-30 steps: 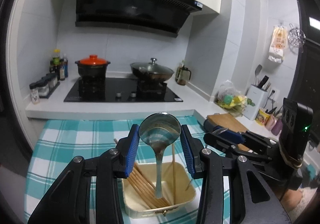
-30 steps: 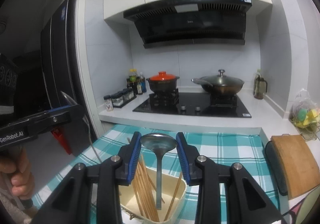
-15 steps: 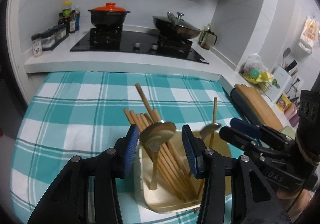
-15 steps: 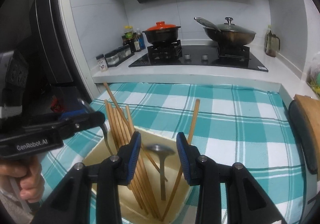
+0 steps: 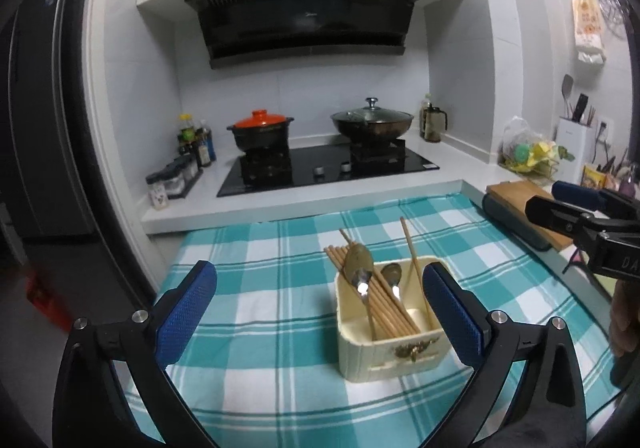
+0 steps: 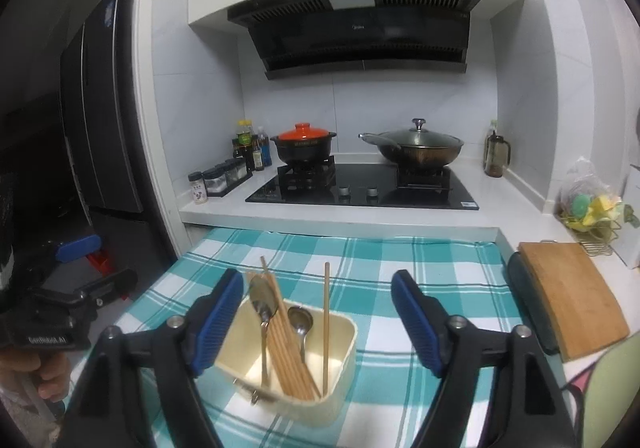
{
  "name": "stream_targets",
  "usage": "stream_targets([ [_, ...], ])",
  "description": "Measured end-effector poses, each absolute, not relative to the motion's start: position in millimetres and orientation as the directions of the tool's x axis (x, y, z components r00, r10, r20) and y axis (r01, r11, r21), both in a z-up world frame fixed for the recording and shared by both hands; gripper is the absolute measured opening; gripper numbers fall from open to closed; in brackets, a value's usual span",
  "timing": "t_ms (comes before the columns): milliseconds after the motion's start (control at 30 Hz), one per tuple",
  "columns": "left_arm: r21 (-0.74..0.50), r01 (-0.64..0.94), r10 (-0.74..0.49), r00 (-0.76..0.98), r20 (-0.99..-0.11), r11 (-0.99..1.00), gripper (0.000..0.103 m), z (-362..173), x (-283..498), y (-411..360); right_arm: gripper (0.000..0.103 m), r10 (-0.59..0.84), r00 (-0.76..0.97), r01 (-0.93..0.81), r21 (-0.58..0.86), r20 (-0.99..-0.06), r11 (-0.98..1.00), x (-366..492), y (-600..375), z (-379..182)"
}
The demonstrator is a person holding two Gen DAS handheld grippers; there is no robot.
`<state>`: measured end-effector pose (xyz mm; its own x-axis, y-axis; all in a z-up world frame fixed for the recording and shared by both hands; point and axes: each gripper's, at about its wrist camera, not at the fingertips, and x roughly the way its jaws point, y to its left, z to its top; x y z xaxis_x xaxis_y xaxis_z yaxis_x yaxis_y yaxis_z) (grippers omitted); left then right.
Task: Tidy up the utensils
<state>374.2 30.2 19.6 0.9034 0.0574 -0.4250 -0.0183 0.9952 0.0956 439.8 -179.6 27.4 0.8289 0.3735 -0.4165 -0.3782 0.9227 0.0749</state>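
Observation:
A cream box (image 5: 384, 356) (image 6: 340, 396) stands on the teal checked cloth (image 5: 260, 288). In it lean a bundle of wooden chopsticks (image 5: 386, 306) (image 6: 286, 352), one chopstick apart (image 5: 412, 252) (image 6: 327, 312), a large metal spoon (image 5: 359, 268) (image 6: 262, 298) and a smaller spoon (image 5: 391, 273) (image 6: 300, 318). My left gripper (image 5: 318, 276) hangs back from the box, jaws opening wide, nothing between them. My right gripper (image 6: 317, 282) is also opening and holds nothing; the box shows beyond its fingers.
Behind the cloth is a black hob (image 6: 360, 188) with an orange-lidded pot (image 6: 303, 146) and a lidded wok (image 6: 416, 148). Spice jars (image 6: 220, 180) line the left. A wooden cutting board (image 6: 568, 288) lies at the right. A dark fridge (image 6: 100, 108) stands left.
Each gripper had a spoon between its jaws over the box. Both spoons now rest in the box, and both grippers have opened wide and drawn back from it.

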Motion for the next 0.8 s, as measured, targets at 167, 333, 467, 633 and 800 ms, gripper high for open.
stream_targets([
  [167,0.105,-0.037,0.083,0.879,-0.469,0.994,0.103,9,320,12,0.083,0.353,0.837,-0.361,0.063,-0.417,0.930,380,-187,22],
  [333,0.099,-0.077,0.115,0.878,-0.466,0.992,0.103,-2,274,1,0.087,0.342,0.845,-0.348,0.062,-0.412,0.935,326,-195,11],
  [467,0.093,-0.123,0.153,0.863,-0.482,0.988,0.103,-8,248,1,0.090,0.301,0.852,-0.305,0.061,-0.428,0.950,294,-201,2],
  [633,0.085,-0.114,0.142,0.845,-0.516,0.990,0.103,-13,223,-1,0.103,0.279,0.849,-0.282,0.063,-0.449,0.957,264,-206,-6],
  [800,0.066,-0.101,0.121,0.828,-0.548,0.993,0.103,-17,200,-2,0.103,0.294,0.832,-0.281,0.099,-0.471,0.955,236,-202,-8],
])
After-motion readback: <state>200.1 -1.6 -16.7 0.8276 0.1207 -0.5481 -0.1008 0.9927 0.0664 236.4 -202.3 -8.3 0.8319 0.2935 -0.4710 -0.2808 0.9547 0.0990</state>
